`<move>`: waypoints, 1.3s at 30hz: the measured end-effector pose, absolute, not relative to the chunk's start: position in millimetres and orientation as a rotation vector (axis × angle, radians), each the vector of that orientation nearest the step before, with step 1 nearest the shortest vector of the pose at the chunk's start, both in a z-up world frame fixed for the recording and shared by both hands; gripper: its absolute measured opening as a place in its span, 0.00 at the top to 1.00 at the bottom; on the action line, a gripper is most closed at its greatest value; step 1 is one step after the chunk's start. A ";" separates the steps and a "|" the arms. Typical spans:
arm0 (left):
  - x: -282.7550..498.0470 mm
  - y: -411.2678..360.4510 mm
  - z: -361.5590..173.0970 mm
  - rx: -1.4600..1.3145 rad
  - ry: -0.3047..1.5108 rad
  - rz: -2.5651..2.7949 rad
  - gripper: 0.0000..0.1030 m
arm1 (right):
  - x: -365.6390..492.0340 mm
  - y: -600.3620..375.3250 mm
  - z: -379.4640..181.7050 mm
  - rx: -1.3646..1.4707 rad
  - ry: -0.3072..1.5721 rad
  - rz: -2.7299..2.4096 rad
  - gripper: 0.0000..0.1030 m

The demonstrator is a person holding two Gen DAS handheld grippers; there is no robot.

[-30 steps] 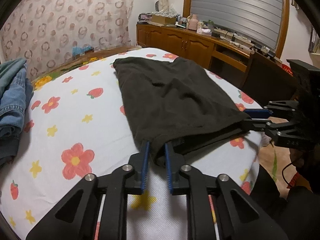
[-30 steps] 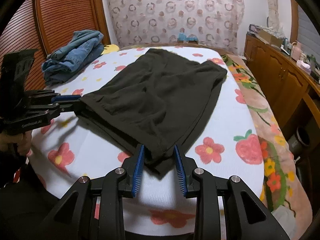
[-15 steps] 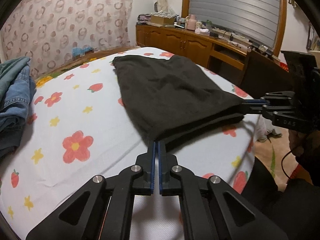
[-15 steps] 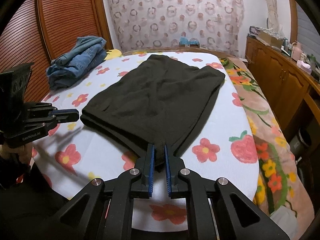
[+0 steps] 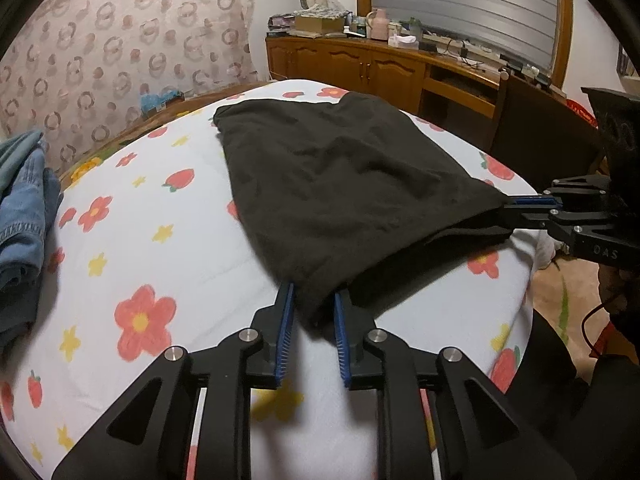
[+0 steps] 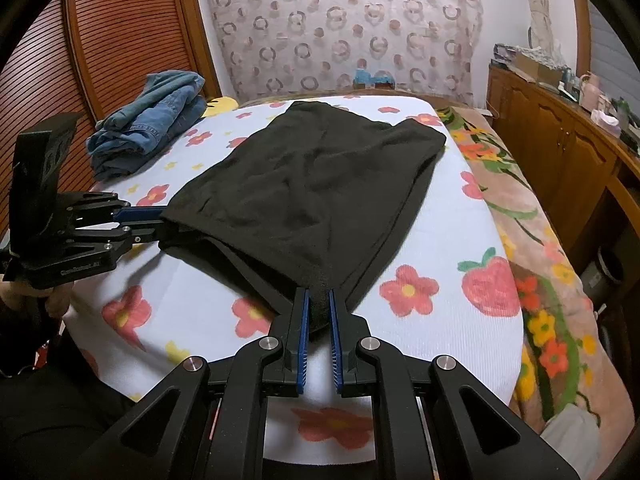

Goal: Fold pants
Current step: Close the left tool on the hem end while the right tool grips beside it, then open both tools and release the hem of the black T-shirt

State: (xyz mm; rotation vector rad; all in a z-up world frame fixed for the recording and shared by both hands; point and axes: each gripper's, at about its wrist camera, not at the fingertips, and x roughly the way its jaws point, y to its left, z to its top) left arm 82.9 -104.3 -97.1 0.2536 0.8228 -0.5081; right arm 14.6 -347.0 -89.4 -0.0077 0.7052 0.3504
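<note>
The dark pants (image 5: 340,176) lie folded on the flowered bedsheet (image 5: 132,264), near edge raised off it. My left gripper (image 5: 314,300) has its blue pads parted, with the near left corner of the pants bunched between them. My right gripper (image 6: 317,300) is shut on the near right corner of the pants (image 6: 312,184), cloth pinched between its narrow-set pads. Each gripper shows in the other's view: the right one (image 5: 520,206) at the cloth's right corner, the left one (image 6: 152,220) at its left corner.
A pile of blue jeans (image 6: 148,120) lies at the bed's far left, also in the left wrist view (image 5: 24,208). A wooden cabinet (image 5: 360,68) with clutter runs along the right. A slatted wooden door (image 6: 120,40) stands left. The bed's edge (image 6: 516,320) drops off close by.
My left gripper was shut on the cloth half a second ago and its pads now stand apart. The right gripper closed on its corner and holds it. The near edge has lifted slightly.
</note>
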 end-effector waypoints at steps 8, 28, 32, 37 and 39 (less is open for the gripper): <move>83.7 -98.5 -95.4 0.187 0.818 -0.517 0.86 | 14.2 -347.2 -90.0 0.000 0.701 0.350 0.91; 57.1 -88.9 -89.1 0.188 0.799 -0.510 0.96 | 10.3 -352.5 -90.1 0.003 0.717 0.351 0.91; 57.2 -86.4 -85.9 0.198 0.797 -0.492 0.85 | 7.6 -353.2 -88.0 0.000 0.715 0.353 0.91; 61.0 -81.7 -79.4 0.173 0.772 -0.493 0.50 | 3.4 -353.3 -87.1 -0.013 0.708 0.357 0.91; 64.3 -81.0 -77.6 0.166 0.768 -0.489 0.36 | 1.9 -353.4 -87.0 -0.019 0.708 0.359 0.91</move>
